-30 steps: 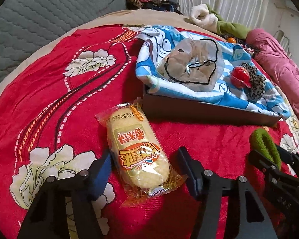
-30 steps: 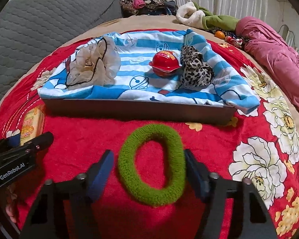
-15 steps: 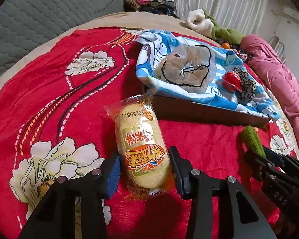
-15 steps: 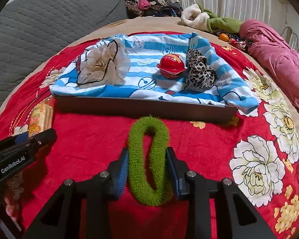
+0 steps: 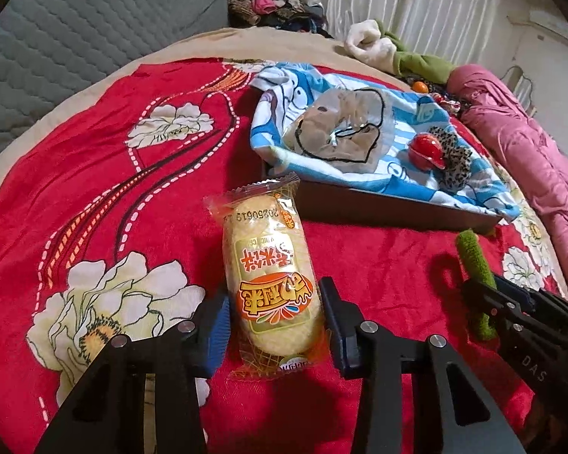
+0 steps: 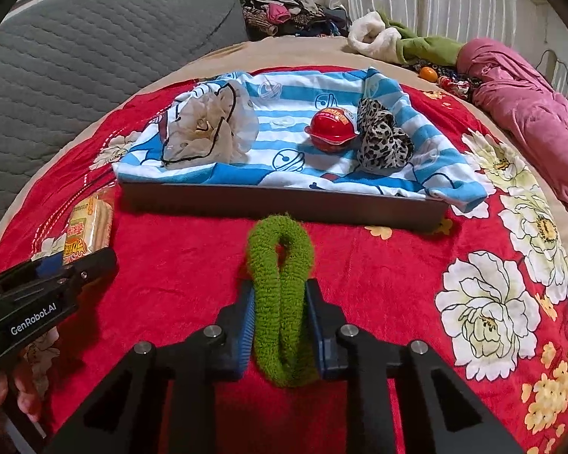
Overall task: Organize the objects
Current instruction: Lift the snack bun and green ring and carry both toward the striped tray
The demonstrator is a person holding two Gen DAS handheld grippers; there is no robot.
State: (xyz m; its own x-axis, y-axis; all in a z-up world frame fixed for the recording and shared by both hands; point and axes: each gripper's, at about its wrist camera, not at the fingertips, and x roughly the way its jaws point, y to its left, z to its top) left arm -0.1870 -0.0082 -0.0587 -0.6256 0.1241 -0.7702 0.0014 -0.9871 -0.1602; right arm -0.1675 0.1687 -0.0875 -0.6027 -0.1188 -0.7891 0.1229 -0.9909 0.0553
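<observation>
Claws first: my right claw (image 6: 280, 325) is closing, its pads pressing the green loop scrunchie (image 6: 280, 283) into a narrow oval on the red bedspread (image 6: 378, 283). My left claw (image 5: 274, 321) brackets the wrapped rice cracker (image 5: 270, 276); its pads sit against the crinkled wrapper, so I read that as gripped. Both pickups look to be the step in hand. Next, I judge each item must lift clear of the dark tray (image 6: 284, 204) wall and go onto the blue striped cloth (image 6: 303, 140) beside the beige scrunchie (image 6: 208, 132), red capsule (image 6: 331, 132) and leopard scrunchie (image 6: 382, 140). Both hands pitch steeply downward, side by side, facing the tray.
</observation>
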